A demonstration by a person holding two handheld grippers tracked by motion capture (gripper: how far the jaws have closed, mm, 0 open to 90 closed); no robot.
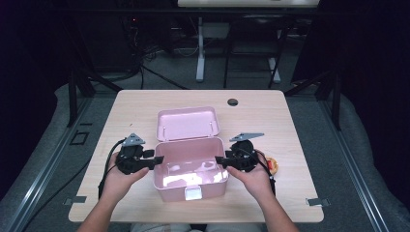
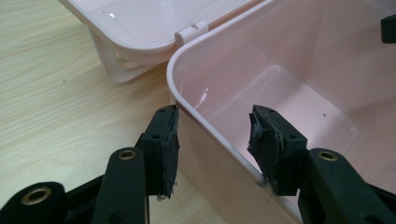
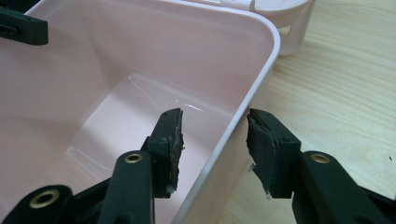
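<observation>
So here's the setup: a pink plastic box point(image 1: 191, 166) sits near the front middle of the wooden bench point(image 1: 130, 106), lid point(image 1: 187, 123) flipped all the way open and lying back behind it, held on by the hinges. Inside the box looks bare, just glare off the bottom.

The left hand-held gripper point(image 1: 155, 161) is at the box's left wall. In the left gripper view the wall point(image 2: 212, 154) runs right between the two jaws, one pad outside over the bench, the other inside the box. The outer pad point(image 2: 170, 149) sits right up against the wall, the inner pad point(image 2: 264, 140) has a clear gap to it, so it's straddling the rim, released, not clamping.

The right hand-held gripper point(image 1: 220, 161) mirrors it on the right wall. In the right gripper view the wall point(image 3: 233, 140) passes between the jaws, with the inner pad point(image 3: 173, 144) hanging apart inside the box and the outer pad point(image 3: 261, 149) close by the outside face. Gaps on both sides as far as I can see, so that one's released too.

Both hands come in from the bottom edge, each wrapped around its gripper, cables trailing back. There's a small round orange-and-white thing point(image 1: 273, 166) on the bench just beside the right hand point(image 1: 254, 179), too small to make out. A dark grommet hole point(image 1: 233, 102) sits near the far edge of the bench.
</observation>
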